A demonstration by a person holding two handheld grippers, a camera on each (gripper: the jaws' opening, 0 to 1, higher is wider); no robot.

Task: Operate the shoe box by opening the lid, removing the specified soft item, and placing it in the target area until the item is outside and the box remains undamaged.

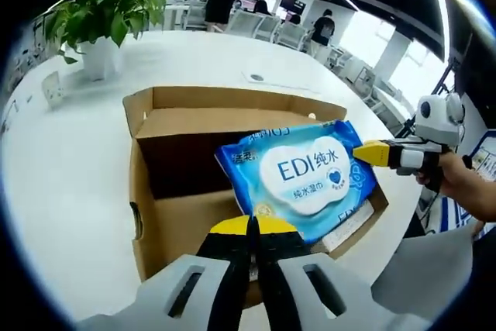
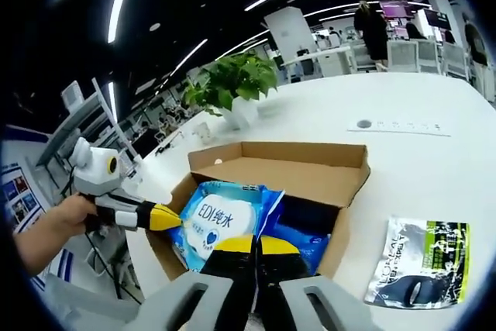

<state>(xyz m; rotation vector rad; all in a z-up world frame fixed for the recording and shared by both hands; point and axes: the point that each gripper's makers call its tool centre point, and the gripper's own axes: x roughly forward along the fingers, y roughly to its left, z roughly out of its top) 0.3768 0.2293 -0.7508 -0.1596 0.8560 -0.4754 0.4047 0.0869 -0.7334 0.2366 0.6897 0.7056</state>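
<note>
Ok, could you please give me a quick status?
Left gripper, right gripper both shut on wipes pack. Pack tilted, partly out of open shoe box. Nothing blocking.

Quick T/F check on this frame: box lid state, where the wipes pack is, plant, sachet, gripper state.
1. The shoe box is open. True.
2. The wet-wipes pack lies on the table outside the box. False: it is over the open box, with the left hand-held gripper at its near edge and the right hand-held gripper at its side.
3. A potted plant stands on the table beyond the box. True.
4. The black-and-green sachet is inside the box. False: it lies on the table beside the box.
5. The left hand-held gripper's jaws are spread wide. False: they are closed together at the pack's edge.
</note>
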